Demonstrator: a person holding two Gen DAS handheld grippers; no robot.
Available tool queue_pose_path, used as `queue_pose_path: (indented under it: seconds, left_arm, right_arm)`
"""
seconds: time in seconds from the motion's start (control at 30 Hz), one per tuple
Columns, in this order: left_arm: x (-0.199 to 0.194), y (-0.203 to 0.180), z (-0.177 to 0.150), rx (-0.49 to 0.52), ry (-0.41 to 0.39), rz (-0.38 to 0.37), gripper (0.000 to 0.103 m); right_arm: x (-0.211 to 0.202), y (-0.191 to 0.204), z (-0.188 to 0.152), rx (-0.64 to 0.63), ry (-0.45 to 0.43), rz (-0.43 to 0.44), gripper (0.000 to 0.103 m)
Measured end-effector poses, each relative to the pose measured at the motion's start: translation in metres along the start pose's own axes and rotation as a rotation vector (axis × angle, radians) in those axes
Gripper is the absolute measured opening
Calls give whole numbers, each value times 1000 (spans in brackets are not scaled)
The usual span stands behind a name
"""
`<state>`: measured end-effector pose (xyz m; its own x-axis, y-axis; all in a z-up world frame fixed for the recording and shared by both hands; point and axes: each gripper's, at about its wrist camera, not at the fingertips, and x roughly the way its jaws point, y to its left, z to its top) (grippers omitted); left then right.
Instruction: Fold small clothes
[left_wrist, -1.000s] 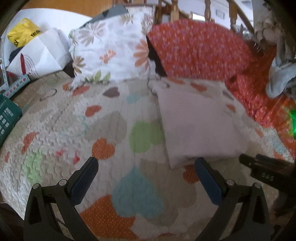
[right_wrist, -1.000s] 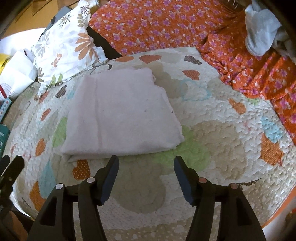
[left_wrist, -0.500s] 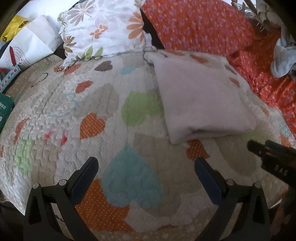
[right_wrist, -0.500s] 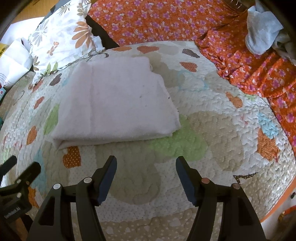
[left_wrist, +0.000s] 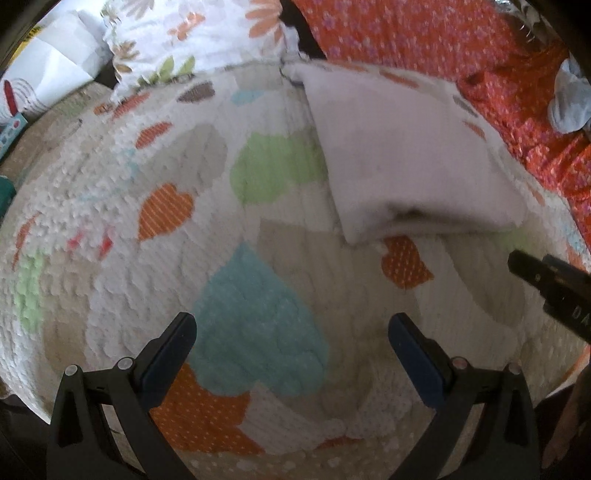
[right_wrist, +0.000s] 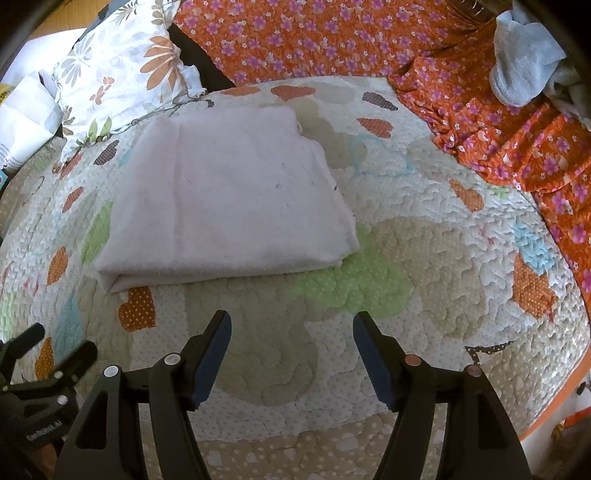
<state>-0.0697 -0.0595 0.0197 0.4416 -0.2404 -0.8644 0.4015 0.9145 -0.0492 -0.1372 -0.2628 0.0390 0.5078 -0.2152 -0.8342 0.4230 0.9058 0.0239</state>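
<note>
The folded cloth (right_wrist: 229, 199) was pale pink. The quilt (right_wrist: 424, 295) under it was cream with orange, green and blue hearts. At twelve o'clock lay an orange sheet (right_wrist: 332, 37) with purple flowers, and at ten o'clock a white pillow (right_wrist: 122, 70) with orange flowers.

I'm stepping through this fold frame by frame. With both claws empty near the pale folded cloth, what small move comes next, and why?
Probably ease the right claw forward to the pale folded cloth's near edge: both the right and the left claw are open and empty, short of that edge.
</note>
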Motion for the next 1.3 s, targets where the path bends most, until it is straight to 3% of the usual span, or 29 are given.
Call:
queue_pose_path:
  seconds: [0.1,0.57,0.87,1.1,1.3]
  left_arm:
    - [11,0,-3,-11,47,-14,103]
    - [16,-3,-6,-13,53,-8,103]
    - [4,4,-3,-56,7,-31,103]
    - [-26,4,2,-36,-129,38,103]
    - [-28,3,3,-23,-134,33,103]
  right_arm:
    - [1,0,0,5,6,1,74]
    - [2,-2,0,24,9,0,75]
    - [2,-4,3,22,-10,-29,75]
    - [3,-3,1,8,-23,-53,75]
    - [1,8,1,-27,-48,-58,75]
